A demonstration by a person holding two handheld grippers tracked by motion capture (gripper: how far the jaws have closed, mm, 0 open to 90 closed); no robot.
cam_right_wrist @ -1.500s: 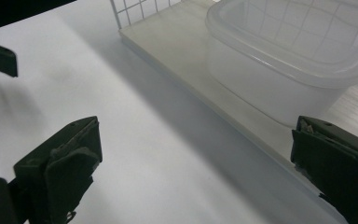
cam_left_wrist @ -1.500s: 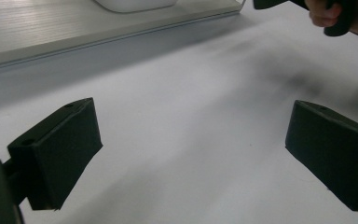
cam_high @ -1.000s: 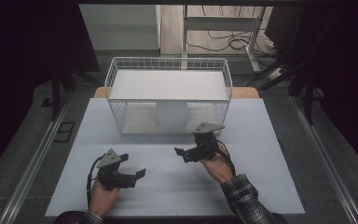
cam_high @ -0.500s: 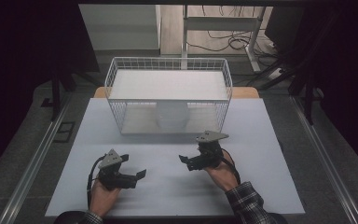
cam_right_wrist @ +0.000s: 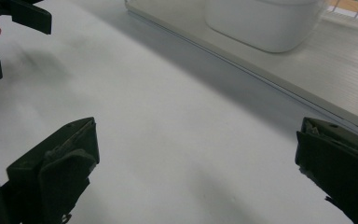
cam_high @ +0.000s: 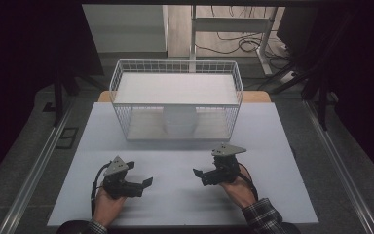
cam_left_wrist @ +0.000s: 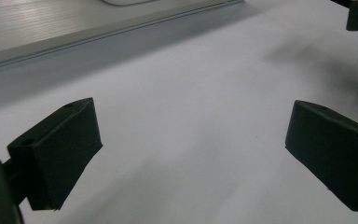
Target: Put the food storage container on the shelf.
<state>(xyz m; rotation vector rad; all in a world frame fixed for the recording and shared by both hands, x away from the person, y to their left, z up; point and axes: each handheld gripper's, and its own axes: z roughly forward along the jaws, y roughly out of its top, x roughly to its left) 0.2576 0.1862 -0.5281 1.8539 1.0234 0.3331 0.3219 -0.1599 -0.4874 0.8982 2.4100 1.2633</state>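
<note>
Both your tools are spread and empty; the white tub in the wire basket lies ahead, nearer your right tool than your left tool.

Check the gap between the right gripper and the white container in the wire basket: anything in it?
Bare tabletop, then the basket's wire front wall. The high view shows right gripper and white container apart.
</note>
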